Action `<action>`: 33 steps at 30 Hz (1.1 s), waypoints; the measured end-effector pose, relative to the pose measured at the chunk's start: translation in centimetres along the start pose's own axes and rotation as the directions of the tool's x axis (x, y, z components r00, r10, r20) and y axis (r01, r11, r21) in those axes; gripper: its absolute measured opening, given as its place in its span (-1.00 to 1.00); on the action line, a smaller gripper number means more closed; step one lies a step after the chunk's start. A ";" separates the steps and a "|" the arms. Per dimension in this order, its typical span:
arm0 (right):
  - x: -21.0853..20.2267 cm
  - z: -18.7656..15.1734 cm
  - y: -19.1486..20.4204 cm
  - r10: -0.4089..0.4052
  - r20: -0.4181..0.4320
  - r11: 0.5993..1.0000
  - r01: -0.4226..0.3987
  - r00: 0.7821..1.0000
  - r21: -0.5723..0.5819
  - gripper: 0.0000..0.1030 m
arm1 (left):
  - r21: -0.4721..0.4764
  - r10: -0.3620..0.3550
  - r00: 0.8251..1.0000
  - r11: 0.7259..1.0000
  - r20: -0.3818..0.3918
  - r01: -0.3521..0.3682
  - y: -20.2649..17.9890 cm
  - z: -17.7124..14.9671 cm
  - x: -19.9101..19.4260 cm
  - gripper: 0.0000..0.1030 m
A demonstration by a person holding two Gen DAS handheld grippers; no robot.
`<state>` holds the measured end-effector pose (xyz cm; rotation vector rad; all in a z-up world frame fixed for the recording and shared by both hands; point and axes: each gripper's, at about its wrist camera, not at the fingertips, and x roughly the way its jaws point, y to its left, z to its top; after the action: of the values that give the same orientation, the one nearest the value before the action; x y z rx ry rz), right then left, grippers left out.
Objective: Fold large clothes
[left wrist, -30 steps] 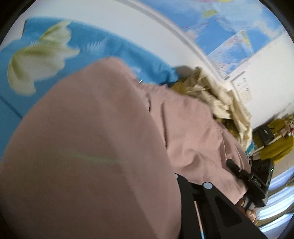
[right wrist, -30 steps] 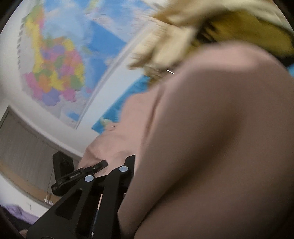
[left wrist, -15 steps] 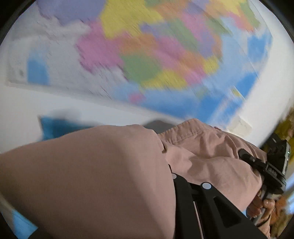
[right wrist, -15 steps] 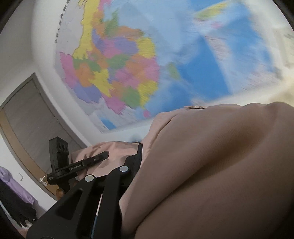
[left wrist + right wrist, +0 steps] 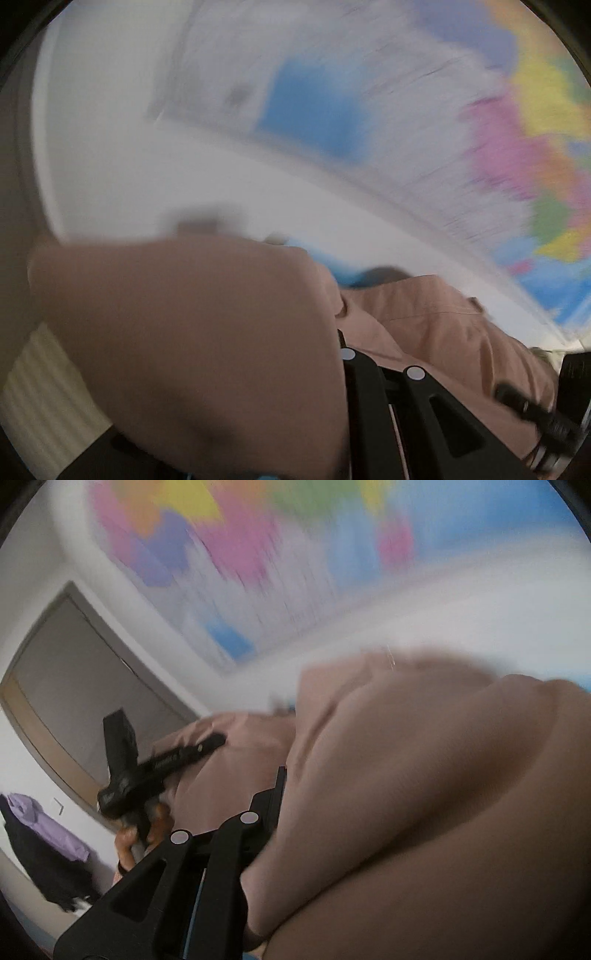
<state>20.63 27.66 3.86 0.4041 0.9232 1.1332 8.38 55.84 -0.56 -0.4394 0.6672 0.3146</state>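
The dusty-pink cotton garment fills the lower half of the left wrist view, bulging over the left tool, whose 2 black fingers with round white markers rise from the bottom centre; the cloth covers the left finger and disappears between them, so this tool is clamped on the fabric. From there the garment stretches toward the lower right of the frame, where a stitched hem band shows and the other black tool sits at the right edge. In the right wrist view the same pink garment swells across the right and lower part of the frame, draped over the right tool, whose black fingers come up from the lower left and pinch the cloth at its folded edge. Both cameras tilt upward, and the garment hangs lifted between the 2 tools. Behind it, the blurred multicoloured wall map crosses the upper right of the left view and the top of the right view, on a white wall. In the right view's left half stand a grey door with a wooden frame and, at the lower left, a lilac and black pile of hanging clothes. The person's hand grips the left tool's handle there, at centre left.
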 end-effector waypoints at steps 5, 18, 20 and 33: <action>2.6 -3.2 -1.9 -0.020 -0.149 0.999 0.025 0.989 0.036 -0.31 | -0.045 0.006 0.999 0.999 -0.048 -0.008 3.6 -2.6 2.6 -0.83; -8.5 -3.9 -6.5 -0.032 -0.096 0.992 0.043 0.995 0.119 -0.90 | -0.021 0.003 0.998 1.000 -0.066 -0.004 4.0 -2.5 3.1 -0.75; -7.8 -4.5 -5.4 -0.084 -0.136 0.993 0.094 0.987 0.069 -0.91 | -0.020 0.007 0.997 1.000 -0.071 -0.009 4.0 -2.3 3.3 -0.74; -9.6 -6.4 -3.9 -0.250 -0.149 0.968 0.247 0.957 -0.042 -0.36 | 0.097 0.175 0.983 0.981 -0.058 -0.169 3.1 -2.9 1.4 0.03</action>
<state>16.72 16.37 1.45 0.1768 1.0630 0.9515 6.59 57.29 -4.38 -0.3054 0.7840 0.4328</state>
